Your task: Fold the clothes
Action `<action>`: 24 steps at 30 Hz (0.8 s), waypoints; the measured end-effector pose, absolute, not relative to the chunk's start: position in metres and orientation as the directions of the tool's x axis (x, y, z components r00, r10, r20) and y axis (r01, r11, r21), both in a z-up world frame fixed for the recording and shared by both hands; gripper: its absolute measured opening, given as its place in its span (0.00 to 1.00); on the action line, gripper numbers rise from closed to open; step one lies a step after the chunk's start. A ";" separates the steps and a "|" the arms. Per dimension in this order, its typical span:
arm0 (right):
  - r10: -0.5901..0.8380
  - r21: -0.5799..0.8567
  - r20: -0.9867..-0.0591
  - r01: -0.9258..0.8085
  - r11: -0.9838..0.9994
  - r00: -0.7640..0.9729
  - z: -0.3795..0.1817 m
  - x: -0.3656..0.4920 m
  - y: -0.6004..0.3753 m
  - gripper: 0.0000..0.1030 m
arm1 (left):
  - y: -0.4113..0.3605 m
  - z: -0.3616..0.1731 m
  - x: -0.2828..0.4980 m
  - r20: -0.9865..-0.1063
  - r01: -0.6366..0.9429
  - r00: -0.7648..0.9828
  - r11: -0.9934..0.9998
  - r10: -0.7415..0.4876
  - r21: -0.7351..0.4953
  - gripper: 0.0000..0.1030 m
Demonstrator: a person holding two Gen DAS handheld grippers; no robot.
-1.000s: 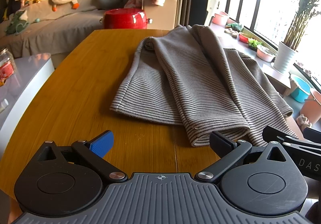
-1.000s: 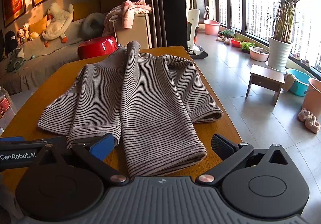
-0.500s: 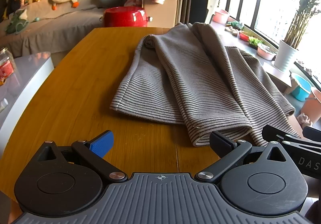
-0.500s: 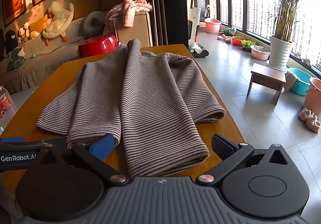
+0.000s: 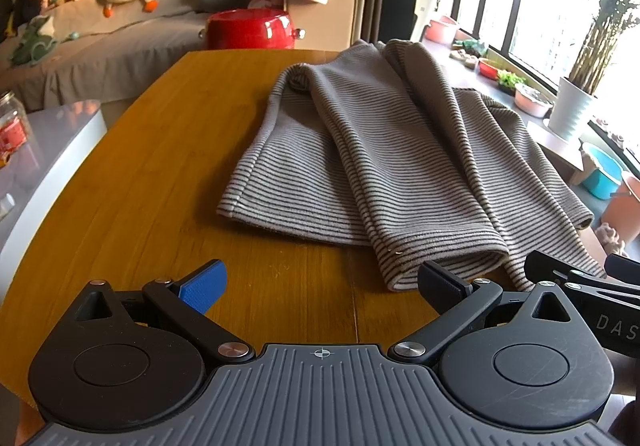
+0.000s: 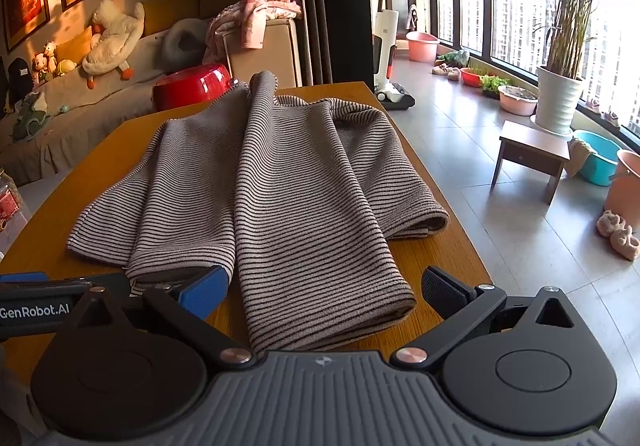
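Observation:
A grey striped garment (image 5: 384,158) lies on the wooden table (image 5: 168,174), both sleeves folded lengthwise over the body; it also shows in the right wrist view (image 6: 288,190). My left gripper (image 5: 320,286) is open and empty at the near edge, its right finger just short of one sleeve cuff (image 5: 444,258). My right gripper (image 6: 324,290) is open and empty, the other sleeve's cuff (image 6: 332,322) lying between its fingers. Each gripper sees the other at its side.
A red pot (image 5: 252,30) stands beyond the table's far end, with a sofa (image 5: 100,30) and a box of clothes (image 5: 320,2) behind. A jar (image 5: 12,130) stands on a grey counter at the left. A small stool (image 6: 532,154) and basins stand on the floor at the right.
Both grippers have edged slightly forward toward the sleeve cuffs. Both stay open; the garment has not moved.

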State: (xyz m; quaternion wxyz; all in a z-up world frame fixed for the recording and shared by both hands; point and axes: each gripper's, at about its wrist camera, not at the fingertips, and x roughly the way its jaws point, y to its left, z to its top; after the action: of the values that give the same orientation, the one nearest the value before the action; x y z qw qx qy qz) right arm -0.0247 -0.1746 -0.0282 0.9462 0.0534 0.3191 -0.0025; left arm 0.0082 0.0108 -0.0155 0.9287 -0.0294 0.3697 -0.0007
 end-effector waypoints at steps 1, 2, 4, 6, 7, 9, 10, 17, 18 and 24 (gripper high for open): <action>0.029 0.098 -0.605 0.039 0.994 0.796 -0.028 -0.024 -0.174 1.00 | 0.011 -0.016 0.008 -0.687 -0.020 0.727 0.998 -0.024 -0.056 1.00; 0.028 0.097 -0.605 0.038 0.995 0.796 -0.028 -0.023 -0.174 1.00 | 0.011 -0.016 0.009 -0.687 -0.020 0.726 0.998 -0.024 -0.057 1.00; 0.029 0.094 -0.606 0.035 0.995 0.795 -0.028 -0.022 -0.173 1.00 | 0.012 -0.016 0.010 -0.689 -0.021 0.725 0.998 -0.025 -0.059 1.00; 0.029 0.091 -0.606 0.033 0.995 0.795 -0.028 -0.021 -0.172 1.00 | 0.012 -0.017 0.010 -0.689 -0.022 0.724 0.998 -0.026 -0.060 1.00; 0.030 0.090 -0.607 0.032 0.995 0.794 -0.028 -0.020 -0.172 1.00 | 0.012 -0.017 0.011 -0.690 -0.022 0.724 0.998 -0.026 -0.061 1.00; 0.029 0.088 -0.610 0.031 0.996 0.792 -0.029 -0.019 -0.171 1.00 | 0.012 -0.018 0.012 -0.690 -0.021 0.724 0.998 -0.028 -0.063 1.00; 0.028 0.087 -0.611 0.031 0.996 0.791 -0.030 -0.018 -0.171 1.00 | 0.012 -0.018 0.011 -0.690 -0.021 0.723 0.998 -0.029 -0.064 1.00; 0.012 0.067 -0.624 0.038 0.997 0.782 -0.033 -0.012 -0.173 1.00 | 0.014 -0.019 0.020 -0.688 -0.013 0.724 0.997 -0.041 -0.073 1.00; 0.007 0.060 -0.626 0.039 0.997 0.780 -0.033 -0.010 -0.173 1.00 | 0.016 -0.018 0.023 -0.687 -0.012 0.726 0.997 -0.043 -0.074 1.00; -0.018 0.019 -0.623 0.038 0.999 0.782 -0.026 0.009 -0.176 1.00 | 0.025 -0.010 0.050 -0.681 0.012 0.729 0.996 -0.071 -0.092 1.00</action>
State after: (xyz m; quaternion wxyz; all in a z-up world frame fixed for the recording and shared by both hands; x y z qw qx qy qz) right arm 0.0093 -0.1759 -0.0260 0.9439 0.0151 0.3296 -0.0150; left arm 0.0495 0.0250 -0.0100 0.9289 -0.0406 0.3674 -0.0223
